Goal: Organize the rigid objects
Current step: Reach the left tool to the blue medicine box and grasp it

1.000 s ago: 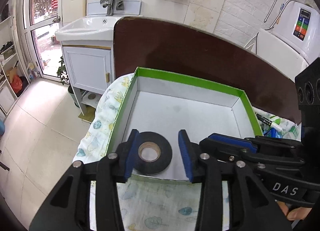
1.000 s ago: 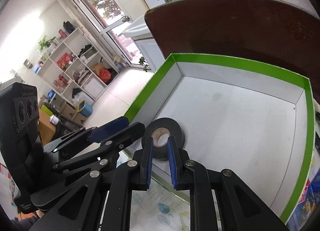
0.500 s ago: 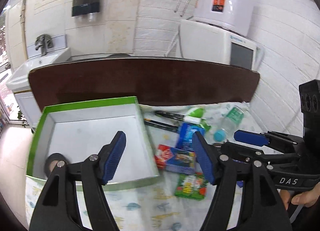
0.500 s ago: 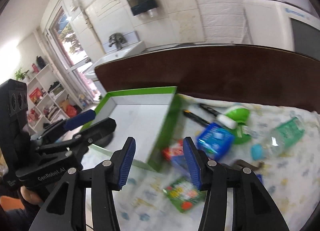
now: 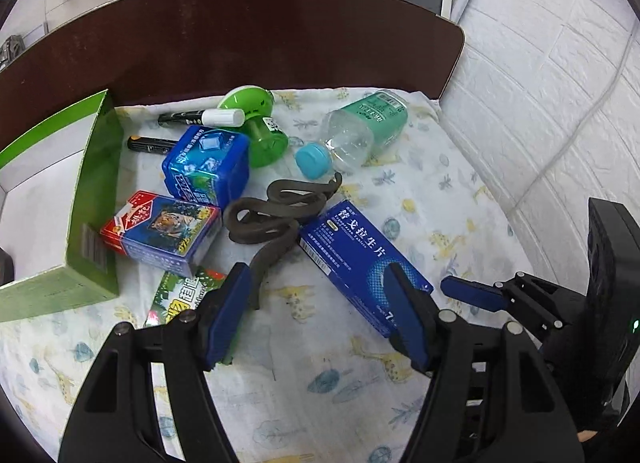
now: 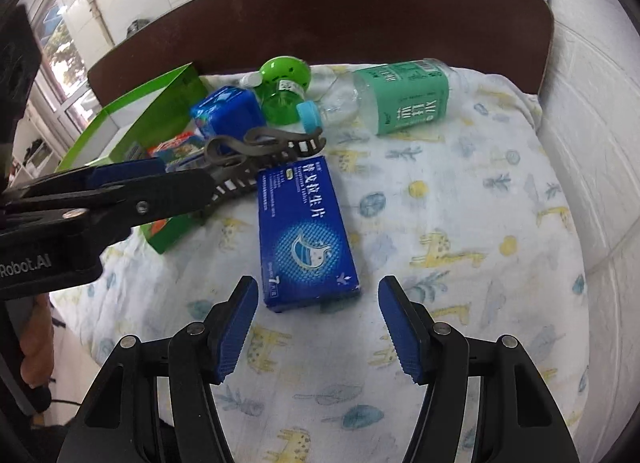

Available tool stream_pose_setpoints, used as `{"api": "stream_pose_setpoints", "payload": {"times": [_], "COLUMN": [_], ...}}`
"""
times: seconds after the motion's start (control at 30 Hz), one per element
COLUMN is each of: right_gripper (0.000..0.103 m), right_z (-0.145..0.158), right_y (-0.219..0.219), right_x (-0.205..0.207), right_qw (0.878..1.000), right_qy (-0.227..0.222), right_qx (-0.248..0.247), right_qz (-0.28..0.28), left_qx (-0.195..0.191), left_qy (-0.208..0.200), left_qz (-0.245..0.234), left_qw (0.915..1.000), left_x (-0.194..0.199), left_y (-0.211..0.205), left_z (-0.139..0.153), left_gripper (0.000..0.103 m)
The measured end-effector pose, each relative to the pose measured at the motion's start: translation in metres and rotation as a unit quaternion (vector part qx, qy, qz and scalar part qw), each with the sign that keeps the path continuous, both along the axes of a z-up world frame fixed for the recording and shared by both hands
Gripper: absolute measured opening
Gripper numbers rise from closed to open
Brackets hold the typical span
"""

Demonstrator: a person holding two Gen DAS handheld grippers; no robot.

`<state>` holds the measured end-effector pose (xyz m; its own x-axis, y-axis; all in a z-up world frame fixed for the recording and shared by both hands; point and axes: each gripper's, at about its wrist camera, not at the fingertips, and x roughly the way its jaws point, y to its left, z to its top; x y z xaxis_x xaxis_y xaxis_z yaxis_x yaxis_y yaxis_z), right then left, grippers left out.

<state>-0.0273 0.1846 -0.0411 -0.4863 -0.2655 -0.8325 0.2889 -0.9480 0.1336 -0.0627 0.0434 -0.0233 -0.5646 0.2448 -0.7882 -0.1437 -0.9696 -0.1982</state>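
Observation:
A long blue medicine box [image 6: 306,235] lies on the patterned cloth, also in the left wrist view [image 5: 360,263]. My right gripper [image 6: 318,327] is open, just before the box's near end. My left gripper [image 5: 318,319] is open above the cloth, its right finger over that box's near end. A dark rubber strap [image 5: 276,215], a blue tin [image 5: 206,167], a red and blue card box [image 5: 160,231], a green packet [image 5: 180,299], a green round device [image 5: 260,119], two markers [image 5: 200,117] and a lying bottle [image 5: 360,131] lie beside the green box [image 5: 94,199].
A dark wooden headboard [image 5: 240,35] runs behind the objects. A white brick wall [image 5: 540,103] stands at the right. The left gripper's body [image 6: 100,199] reaches in from the left in the right wrist view, over the green box's corner.
Both grippers swung right from the black tape roll in the green box to the pile of objects. The right gripper opened wide and now faces the blue medicine box.

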Motion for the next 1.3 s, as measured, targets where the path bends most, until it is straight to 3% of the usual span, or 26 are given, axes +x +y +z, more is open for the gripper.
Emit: {"api": "stream_pose_setpoints", "payload": {"times": [0.23,0.4,0.47,0.53,0.6,0.77,0.93,1.0,1.3], "right_gripper": [0.065,0.065,0.065,0.065,0.065,0.063,0.044,0.032,0.032], "right_z": [-0.020,-0.017,-0.014,-0.010,-0.008,-0.004,-0.015,-0.020,-0.023], "right_y": [-0.002,0.064,0.089,0.104,0.111,0.099,0.096,0.097,0.091], "right_x": [-0.004,-0.016,-0.017,-0.016,-0.017,-0.032,-0.045,-0.048,-0.054], "right_qw": [0.999,0.994,0.991,0.989,0.985,0.984,0.978,0.977,0.977], "right_qy": [-0.012,0.004,0.003,0.000,-0.009,-0.007,-0.031,-0.038,-0.048], "right_qx": [0.032,0.027,0.004,-0.053,-0.108,-0.125,-0.155,-0.160,-0.156], "right_qz": [0.012,-0.105,-0.136,-0.140,-0.136,-0.125,-0.135,-0.139,-0.135], "left_qx": [0.020,0.010,0.013,0.019,0.029,0.053,0.046,0.048,0.038], "left_qy": [-0.020,-0.026,-0.035,-0.043,-0.058,-0.082,-0.082,-0.081,-0.083], "left_qz": [0.006,-0.022,-0.029,-0.034,-0.028,-0.008,-0.012,-0.016,-0.053], "left_qw": [0.9996,0.9994,0.9989,0.9983,0.9975,0.9952,0.9955,0.9954,0.9945], "left_x": [-0.013,-0.020,-0.026,-0.034,-0.046,-0.066,-0.074,-0.077,-0.076], "left_y": [0.007,0.022,0.029,0.036,0.039,0.038,0.042,0.042,0.054], "left_z": [-0.002,-0.007,-0.013,-0.019,-0.026,-0.037,-0.042,-0.043,-0.044], "left_gripper": [0.067,0.067,0.066,0.063,0.045,0.040,0.040,0.041,0.055]}}
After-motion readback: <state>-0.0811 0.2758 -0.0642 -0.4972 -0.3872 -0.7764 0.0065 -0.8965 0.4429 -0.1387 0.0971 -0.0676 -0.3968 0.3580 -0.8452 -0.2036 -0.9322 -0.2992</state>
